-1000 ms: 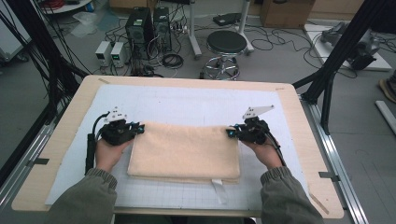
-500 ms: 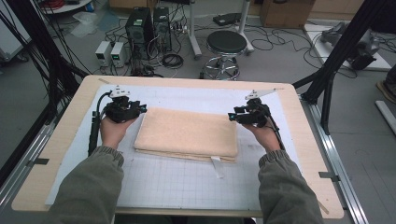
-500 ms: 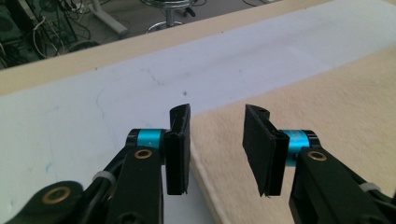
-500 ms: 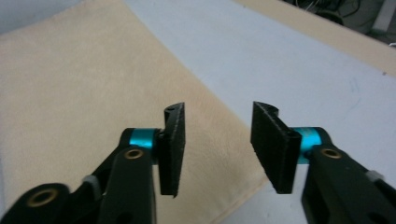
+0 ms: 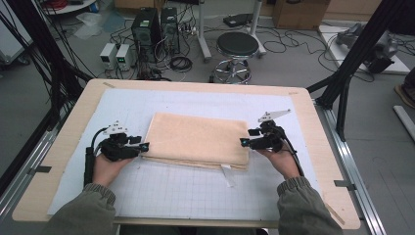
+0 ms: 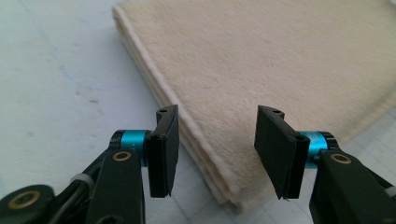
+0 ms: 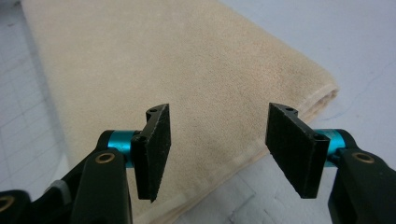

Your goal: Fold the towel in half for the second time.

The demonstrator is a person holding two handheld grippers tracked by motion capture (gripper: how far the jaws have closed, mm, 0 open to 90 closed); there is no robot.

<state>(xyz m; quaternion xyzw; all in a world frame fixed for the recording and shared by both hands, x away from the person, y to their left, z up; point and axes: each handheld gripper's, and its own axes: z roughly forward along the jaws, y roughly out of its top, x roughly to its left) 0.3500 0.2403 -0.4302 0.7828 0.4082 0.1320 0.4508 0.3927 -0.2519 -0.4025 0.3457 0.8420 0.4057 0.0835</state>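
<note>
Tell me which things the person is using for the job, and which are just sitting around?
Part of the job:
- folded beige fleecy towel
- left gripper, jaws just opened, nothing between them
- right gripper, jaws just opened, nothing between them
- white gridded mat under the towel

Just lying about:
- round black stool
- black computer towers
- brown cardboard box

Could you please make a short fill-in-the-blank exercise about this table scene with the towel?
1. The beige folded towel lies on a white ____ mat.
2. The left tongs stand ____, with the towel's edge below the gap between them.
3. The right tongs are at the towel's ____ end in the high view.
4. A small white ____ sticks out from the towel's near edge.

Missing words: gridded; open; right; tag
</note>
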